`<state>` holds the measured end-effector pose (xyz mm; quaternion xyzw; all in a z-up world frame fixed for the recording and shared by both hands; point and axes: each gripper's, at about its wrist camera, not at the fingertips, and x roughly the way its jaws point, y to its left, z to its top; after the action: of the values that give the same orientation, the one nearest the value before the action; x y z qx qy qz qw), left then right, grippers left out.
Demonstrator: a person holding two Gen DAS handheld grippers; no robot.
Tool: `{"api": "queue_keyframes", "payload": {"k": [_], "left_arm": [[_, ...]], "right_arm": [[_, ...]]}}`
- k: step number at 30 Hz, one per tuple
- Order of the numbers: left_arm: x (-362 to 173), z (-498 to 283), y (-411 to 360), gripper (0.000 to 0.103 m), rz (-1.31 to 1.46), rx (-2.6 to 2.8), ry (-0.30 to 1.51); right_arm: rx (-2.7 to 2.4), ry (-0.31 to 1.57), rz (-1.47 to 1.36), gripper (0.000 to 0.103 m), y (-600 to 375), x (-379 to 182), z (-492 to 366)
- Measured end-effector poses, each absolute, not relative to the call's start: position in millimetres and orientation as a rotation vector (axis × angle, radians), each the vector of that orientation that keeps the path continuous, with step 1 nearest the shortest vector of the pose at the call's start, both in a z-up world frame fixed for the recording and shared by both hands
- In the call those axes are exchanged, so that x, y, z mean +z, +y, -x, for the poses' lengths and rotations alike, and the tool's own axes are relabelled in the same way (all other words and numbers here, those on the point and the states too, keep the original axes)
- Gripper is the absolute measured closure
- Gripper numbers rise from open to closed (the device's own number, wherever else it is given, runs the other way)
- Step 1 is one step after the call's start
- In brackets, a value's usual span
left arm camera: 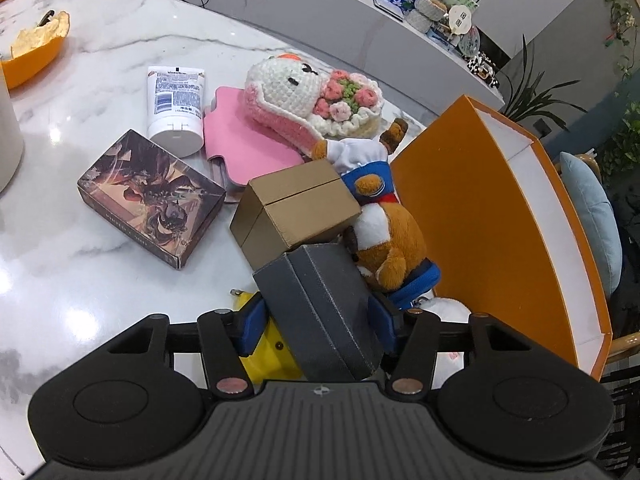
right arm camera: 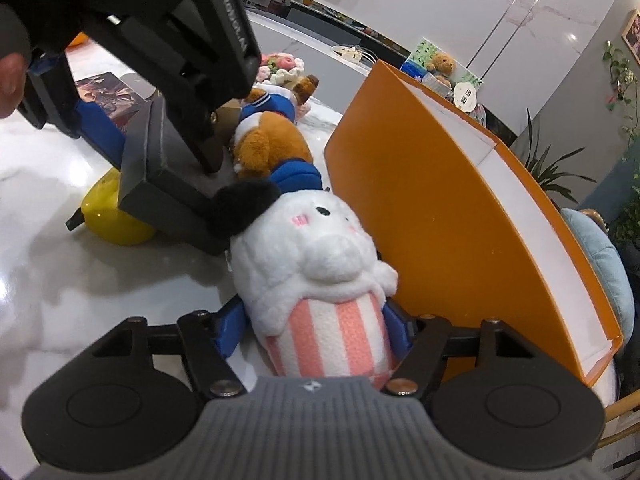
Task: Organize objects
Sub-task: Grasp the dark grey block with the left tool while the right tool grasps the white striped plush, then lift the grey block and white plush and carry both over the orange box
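My left gripper (left arm camera: 318, 322) is shut on a dark grey box (left arm camera: 324, 304), its blue pads pressing on both sides; the box tilts over a yellow object (left arm camera: 272, 356). In the right wrist view the same grey box (right arm camera: 168, 184) shows under the left gripper's black frame. My right gripper (right arm camera: 316, 332) is shut on a white plush with a pink-striped base (right arm camera: 320, 280), which lies on the marble table (right arm camera: 100, 288) beside the wall of an open orange box (right arm camera: 420, 220). A brown fox plush in blue (left arm camera: 392, 240) lies between the grey box and the orange box (left arm camera: 480, 220).
A gold box (left arm camera: 296, 208) leans just beyond the grey box. Farther off lie a dark printed card box (left arm camera: 152, 196), a white tube (left arm camera: 176, 108), a pink case (left arm camera: 248, 140) and a crochet plush (left arm camera: 304, 96). Orange peel (left arm camera: 36, 48) sits far left.
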<state>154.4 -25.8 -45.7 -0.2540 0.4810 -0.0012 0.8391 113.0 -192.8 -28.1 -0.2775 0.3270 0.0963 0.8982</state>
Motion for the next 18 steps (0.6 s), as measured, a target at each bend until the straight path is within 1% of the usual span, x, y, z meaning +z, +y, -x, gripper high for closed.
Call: {"api": "queue_keyframes", "payload": {"k": [5,7,9,12,16,18], "left_arm": [[-43,-154,-26,0.045,0.538,0.003,0.997],[-39,-153,-26,0.052,0.526,0.002,0.973],[-35,-152,-26,0.056,0.501,0.001,0.95],[-34,-152,-26,0.056,0.487,-0.002,0.946],[-32,-149,-26,0.057,0.482,-0.006,0.931],[-28,-145,-27,0.058,0.462,-0.02,0.895]], "right_arm": [[0.191,0.666,0.58,0.035,-190,-28,-109],[0.192,0.667,0.576,0.036,-190,-28,-107],[0.199,0.672,0.543,0.037,-191,-24,-106],[0.215,0.681,0.471,0.039,-196,-19,-105],[0.22,0.666,0.468,0.039,-191,-17,-101],[0.219,0.662,0.445,0.039,-193,-15,-101]]}}
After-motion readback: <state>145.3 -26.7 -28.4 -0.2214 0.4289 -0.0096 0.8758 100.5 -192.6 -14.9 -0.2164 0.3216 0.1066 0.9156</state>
